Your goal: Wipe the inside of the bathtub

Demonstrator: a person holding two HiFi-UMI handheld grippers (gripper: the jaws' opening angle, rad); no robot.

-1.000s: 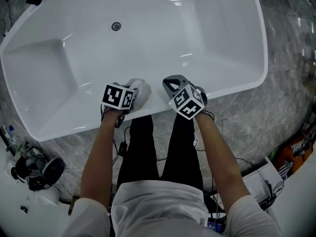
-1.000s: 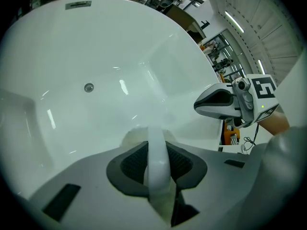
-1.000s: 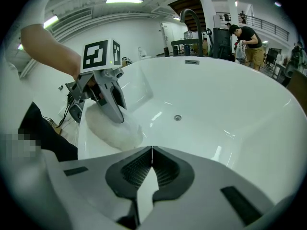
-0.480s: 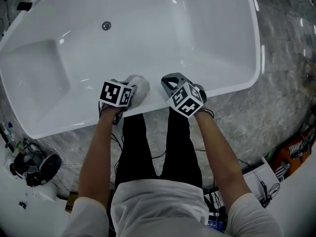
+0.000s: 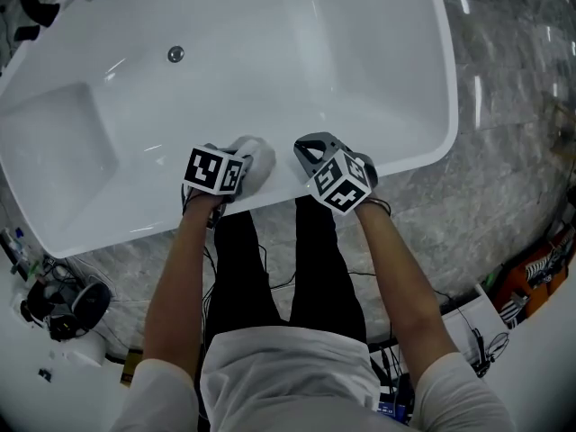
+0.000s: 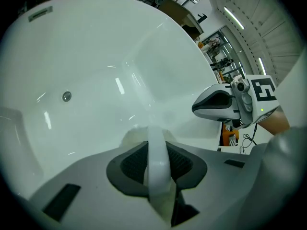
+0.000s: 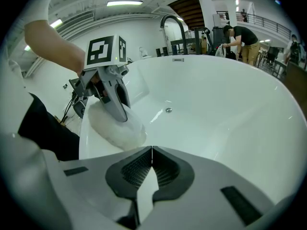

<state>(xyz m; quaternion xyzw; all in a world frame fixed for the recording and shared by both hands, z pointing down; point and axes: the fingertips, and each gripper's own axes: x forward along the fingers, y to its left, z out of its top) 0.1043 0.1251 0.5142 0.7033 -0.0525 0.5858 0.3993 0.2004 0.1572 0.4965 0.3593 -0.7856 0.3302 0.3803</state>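
Left gripper [image 6: 157, 150] clamps a white cloth [image 7: 117, 126] at the tub's [image 5: 270, 61] near rim, about mid-length. Right gripper [image 7: 151, 152], jaws pressed together on nothing, is just beside it at that rim. The basin beyond lies open.

The bathtub [image 5: 387, 79] runs off the head view's top edge, and the left gripper [image 5: 236, 162] covers most of the cloth [image 5: 257, 155].
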